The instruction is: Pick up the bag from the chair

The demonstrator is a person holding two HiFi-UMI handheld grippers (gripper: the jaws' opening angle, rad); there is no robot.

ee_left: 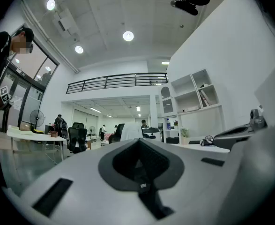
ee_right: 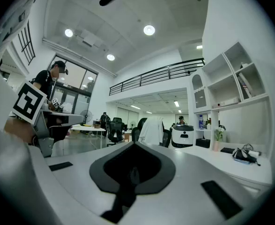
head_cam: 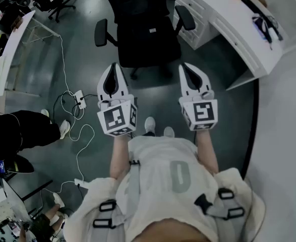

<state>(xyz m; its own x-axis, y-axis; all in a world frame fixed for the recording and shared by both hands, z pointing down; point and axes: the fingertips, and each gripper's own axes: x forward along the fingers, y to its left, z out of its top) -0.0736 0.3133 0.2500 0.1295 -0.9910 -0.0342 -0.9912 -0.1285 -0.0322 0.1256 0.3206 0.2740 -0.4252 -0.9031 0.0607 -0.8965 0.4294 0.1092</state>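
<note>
Ahead of the person, on the black chair [head_cam: 101,33], a dark bulk with a small white tag looks to be the bag [head_cam: 149,34].
Left gripper [head_cam: 115,67] and right gripper [head_cam: 185,67] hang side by side, well short of the seat, each with its jaws pressed together on nothing. Reaching in like that would only shove the bag, so the jaws need parting first. The chair probably rolls, so a push could send it away, and black on black hides any handle.
</note>
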